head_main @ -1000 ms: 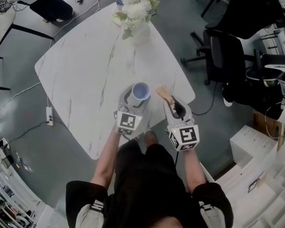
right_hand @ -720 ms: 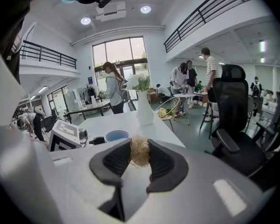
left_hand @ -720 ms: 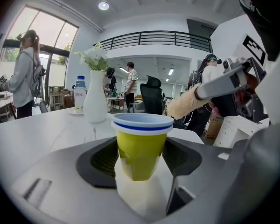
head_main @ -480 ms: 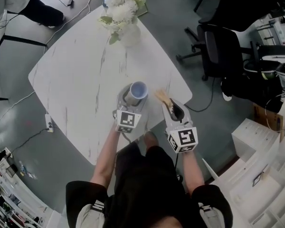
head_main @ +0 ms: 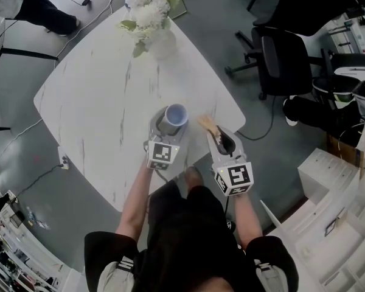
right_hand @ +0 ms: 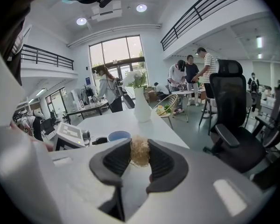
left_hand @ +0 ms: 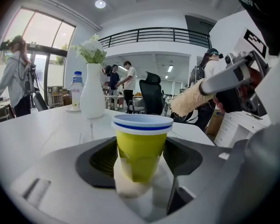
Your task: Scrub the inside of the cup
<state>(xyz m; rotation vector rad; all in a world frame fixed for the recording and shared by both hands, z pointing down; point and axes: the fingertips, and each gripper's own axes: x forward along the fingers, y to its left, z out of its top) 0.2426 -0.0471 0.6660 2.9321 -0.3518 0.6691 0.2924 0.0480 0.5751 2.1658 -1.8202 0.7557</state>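
Observation:
A yellow paper cup with a blue rim and white inside stands upright between the pads of my left gripper, which is shut on it over the near part of the white marble table. Just to its right, my right gripper is shut on a brush with a straw-coloured bristle head. The bristles poke out between that gripper's jaws. In the left gripper view the brush head hangs right of and above the cup, apart from it.
A white vase of white flowers and a water bottle stand at the table's far end. A black office chair is on the right, a power strip on the floor left. People stand in the background.
The head view has swung, so the table and vase sit further up and left. Both grippers have sunk slightly, still side by side with cup and brush held.

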